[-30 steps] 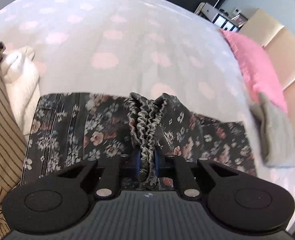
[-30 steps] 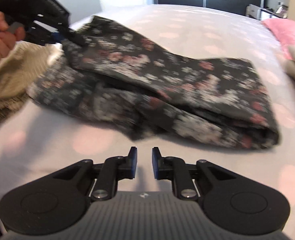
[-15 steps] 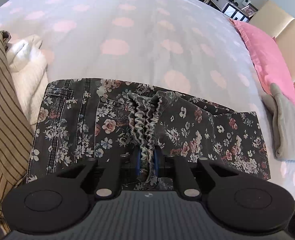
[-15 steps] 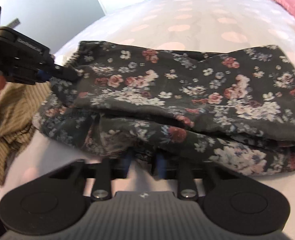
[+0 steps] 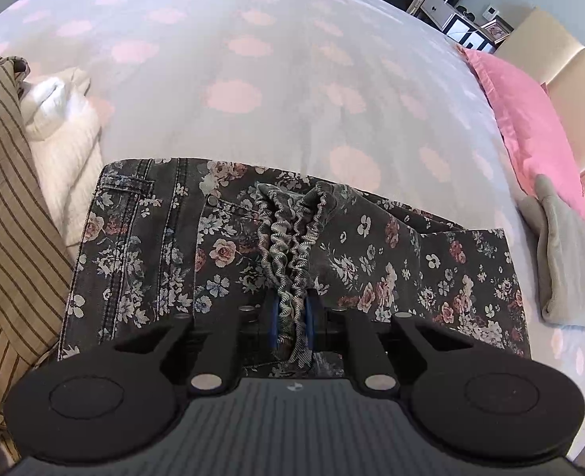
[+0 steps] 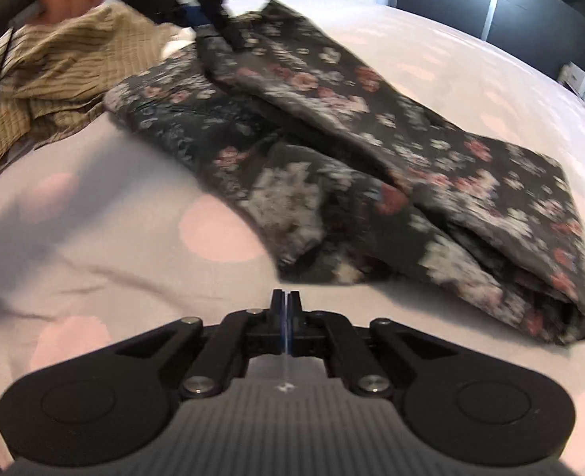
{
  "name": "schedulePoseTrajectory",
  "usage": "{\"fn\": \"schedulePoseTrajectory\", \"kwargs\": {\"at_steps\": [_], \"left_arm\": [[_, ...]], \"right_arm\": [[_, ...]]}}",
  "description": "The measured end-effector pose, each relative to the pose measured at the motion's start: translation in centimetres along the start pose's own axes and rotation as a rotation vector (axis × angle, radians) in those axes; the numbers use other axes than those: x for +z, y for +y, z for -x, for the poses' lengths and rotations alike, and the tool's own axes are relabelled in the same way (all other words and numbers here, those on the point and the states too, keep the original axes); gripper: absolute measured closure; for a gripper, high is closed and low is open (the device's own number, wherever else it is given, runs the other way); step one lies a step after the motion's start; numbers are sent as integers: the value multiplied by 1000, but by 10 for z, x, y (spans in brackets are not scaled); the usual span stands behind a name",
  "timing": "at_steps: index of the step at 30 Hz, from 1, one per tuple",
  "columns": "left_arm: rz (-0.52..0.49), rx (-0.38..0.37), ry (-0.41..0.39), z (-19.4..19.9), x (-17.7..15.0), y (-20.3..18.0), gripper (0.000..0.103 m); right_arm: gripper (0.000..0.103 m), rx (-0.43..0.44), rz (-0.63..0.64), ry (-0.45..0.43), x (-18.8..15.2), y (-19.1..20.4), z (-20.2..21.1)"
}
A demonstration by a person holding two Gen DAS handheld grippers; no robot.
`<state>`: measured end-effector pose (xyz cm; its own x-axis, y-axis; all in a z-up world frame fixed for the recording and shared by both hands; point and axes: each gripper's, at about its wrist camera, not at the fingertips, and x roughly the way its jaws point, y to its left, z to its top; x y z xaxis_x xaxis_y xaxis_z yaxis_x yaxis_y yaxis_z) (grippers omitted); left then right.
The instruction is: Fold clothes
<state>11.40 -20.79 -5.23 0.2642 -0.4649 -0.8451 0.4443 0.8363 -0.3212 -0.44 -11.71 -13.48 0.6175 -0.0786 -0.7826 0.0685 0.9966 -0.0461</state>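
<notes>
The floral trousers [image 5: 165, 246] lie half-folded mid-frame, the left gripper [image 5: 291, 317] pinching their hem, the right gripper [image 6: 285, 309] pressed together empty, another fold remaining.

Dark floral trousers [image 5: 221, 254], folded on bed

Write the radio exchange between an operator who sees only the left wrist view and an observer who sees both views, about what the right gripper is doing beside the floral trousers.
Operator: Has the right gripper got hold of the floral trousers?
Observer: No. The right gripper has just been closing its jaws, and they are shut with nothing between them.
Operator: Where is it, then?
Observer: Over the bare bedspread, just short of the near edge of the floral trousers.
</notes>
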Motion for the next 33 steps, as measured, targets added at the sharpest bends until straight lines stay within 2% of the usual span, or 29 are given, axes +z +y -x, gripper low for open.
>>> {"fn": "schedulePoseTrajectory", "kwargs": {"at_steps": [5,7,8,9,10,13,15,19,21,28,30,33], "left_arm": [[6,-47,-29,7,4,-1,92],[25,-83,-47,14,10,-3,93],[33,-103,-58,18,14,-5,93],[37,-117,-71,22,17,-7,93],[35,-126,-86,26,20,-10,93],[22,-147,-132,37,28,-17,93],[24,-170,-167,46,33,-19,93],[27,-196,-242,72,49,-15,93],[40,-199,-258,81,54,-7,93],[105,-140,-257,88,60,39,93],[129,-108,-234,83,58,58,93],[167,-60,-186,69,53,85,93]], "right_arm": [[96,-208,-165,-9,-13,-55,34],[82,-335,-260,-20,-15,-85,41],[68,-395,-313,-31,-16,-103,44],[61,-435,-368,-40,-17,-121,46],[61,-449,-411,-46,-18,-135,46],[61,-444,-461,-52,-20,-158,42],[61,-463,-442,-52,-21,-166,36],[59,-400,-466,-70,-18,-176,25],[58,-387,-432,-75,-11,-170,18],[60,-429,-271,-51,5,-153,-3],[60,-441,-253,-52,6,-153,-4],[65,-456,-253,-46,7,-155,-6]]}}
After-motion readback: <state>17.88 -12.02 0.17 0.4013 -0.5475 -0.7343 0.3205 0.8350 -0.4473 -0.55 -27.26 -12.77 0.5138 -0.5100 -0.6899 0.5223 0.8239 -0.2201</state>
